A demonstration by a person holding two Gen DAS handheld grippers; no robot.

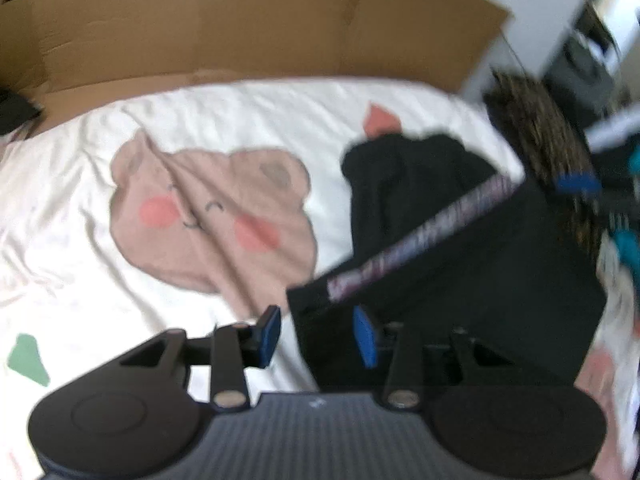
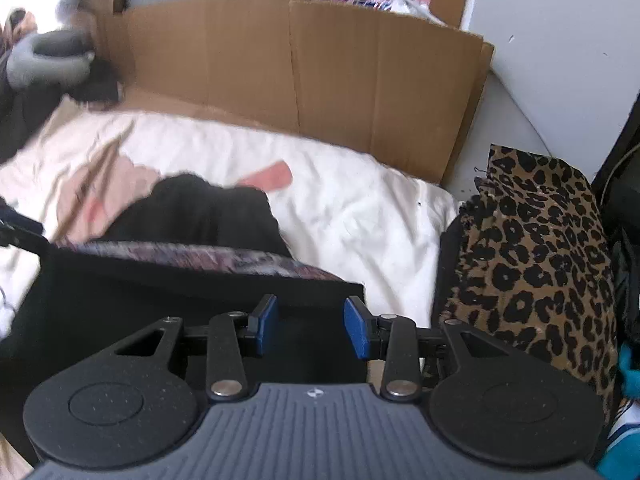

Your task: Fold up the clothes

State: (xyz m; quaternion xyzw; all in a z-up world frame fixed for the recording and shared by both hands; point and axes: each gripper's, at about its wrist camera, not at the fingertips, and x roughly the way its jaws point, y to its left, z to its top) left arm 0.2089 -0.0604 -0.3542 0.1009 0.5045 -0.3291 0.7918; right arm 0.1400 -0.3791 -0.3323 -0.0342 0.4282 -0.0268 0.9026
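Observation:
A black garment (image 1: pixel 460 264) with a purple-and-white patterned band (image 1: pixel 420 240) lies on the white bed sheet (image 1: pixel 80 208), its lower part flat with straight edges and its upper part bunched. My left gripper (image 1: pixel 318 334) hovers open over its near left corner, and the cloth edge runs under the gap with nothing pinched. In the right wrist view my right gripper (image 2: pixel 310 330) is open above the same garment (image 2: pixel 160 292), close to its right edge. The pads press on nothing. The picture is blurred.
The sheet carries a pink bear print (image 1: pixel 208 216). Brown cardboard (image 2: pixel 320 72) stands along the far side of the bed. A leopard-print cloth (image 2: pixel 532 260) hangs at the right, and a grey neck pillow (image 2: pixel 44 60) sits at the far left.

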